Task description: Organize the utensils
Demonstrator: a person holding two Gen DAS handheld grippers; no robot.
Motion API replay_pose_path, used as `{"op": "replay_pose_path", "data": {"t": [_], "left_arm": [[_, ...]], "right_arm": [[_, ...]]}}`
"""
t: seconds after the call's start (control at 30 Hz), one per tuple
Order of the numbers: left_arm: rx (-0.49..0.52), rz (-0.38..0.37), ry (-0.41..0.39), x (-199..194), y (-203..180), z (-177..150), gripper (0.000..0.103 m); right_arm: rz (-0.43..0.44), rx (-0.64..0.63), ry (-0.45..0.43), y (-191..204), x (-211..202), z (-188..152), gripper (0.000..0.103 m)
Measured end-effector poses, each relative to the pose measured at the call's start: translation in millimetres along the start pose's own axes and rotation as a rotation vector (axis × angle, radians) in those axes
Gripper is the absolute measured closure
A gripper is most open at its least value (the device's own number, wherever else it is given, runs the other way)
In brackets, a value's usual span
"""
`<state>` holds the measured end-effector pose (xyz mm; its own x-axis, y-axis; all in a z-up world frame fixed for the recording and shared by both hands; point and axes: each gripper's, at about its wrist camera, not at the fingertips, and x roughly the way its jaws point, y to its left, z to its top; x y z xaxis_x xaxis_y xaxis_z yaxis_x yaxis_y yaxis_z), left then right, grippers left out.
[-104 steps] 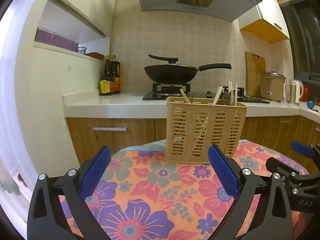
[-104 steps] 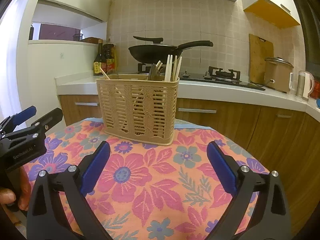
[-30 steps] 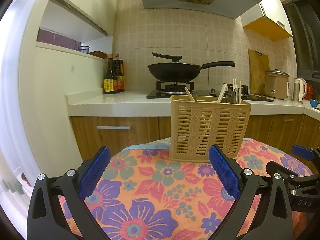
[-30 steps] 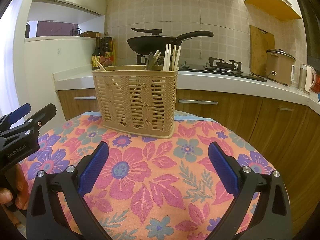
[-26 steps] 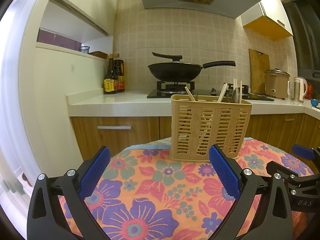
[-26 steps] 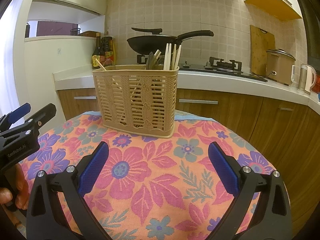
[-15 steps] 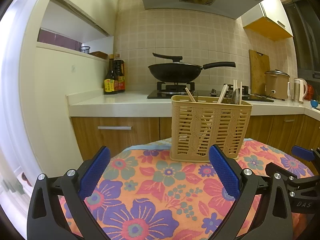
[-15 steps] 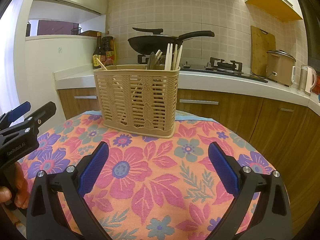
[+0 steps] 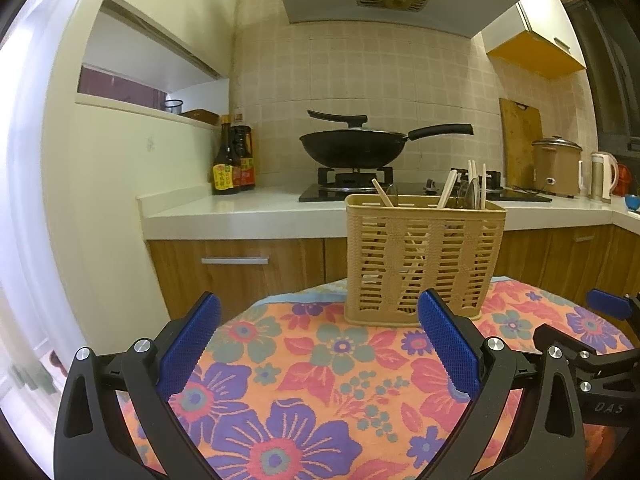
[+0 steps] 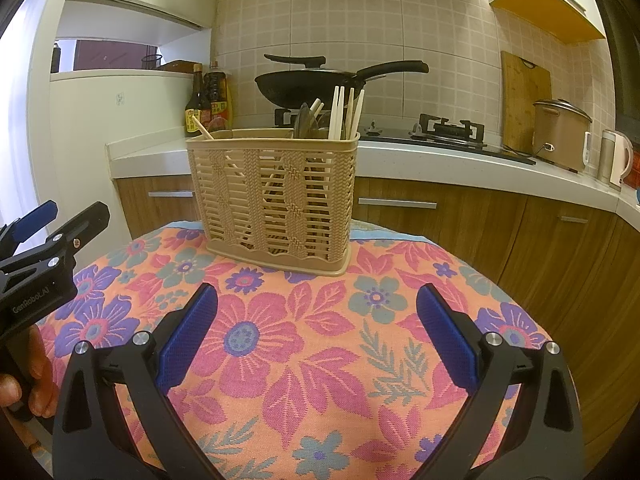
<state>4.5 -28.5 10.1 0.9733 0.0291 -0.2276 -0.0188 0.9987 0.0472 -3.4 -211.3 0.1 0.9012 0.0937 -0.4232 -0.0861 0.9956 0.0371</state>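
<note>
Basket (image 10: 276,196) holding chopsticks (image 10: 344,114) upright on flowered cloth (image 10: 280,340).
Left gripper (image 9: 318,344) and right gripper (image 10: 316,340) both spread wide, empty, near basket's front, not touching it.

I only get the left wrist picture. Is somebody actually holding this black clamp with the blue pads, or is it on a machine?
Observer: Somebody is. The right wrist view shows a hand wrapped around the handle of the left gripper.
Operator: And the other clamp poking in at my right edge, is it gripping anything?
Observer: No. The right gripper is open, with only the flowered tablecloth showing between its blue pads.
</note>
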Motion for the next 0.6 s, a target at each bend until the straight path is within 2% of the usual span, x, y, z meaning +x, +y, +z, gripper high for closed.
{"op": "replay_pose_path", "data": {"t": [0.27, 0.6], "left_arm": [[-0.015, 0.014, -0.010, -0.5, 4.1, 0.7, 0.008], [-0.014, -0.018, 0.023, 3.4, 2.5, 0.3, 0.007]], "right_arm": [[-0.009, 0.019, -0.029, -4.6, -4.4, 1.2, 0.008], [-0.011, 0.010, -0.025, -3.1, -3.9, 1.1, 0.008]]}}
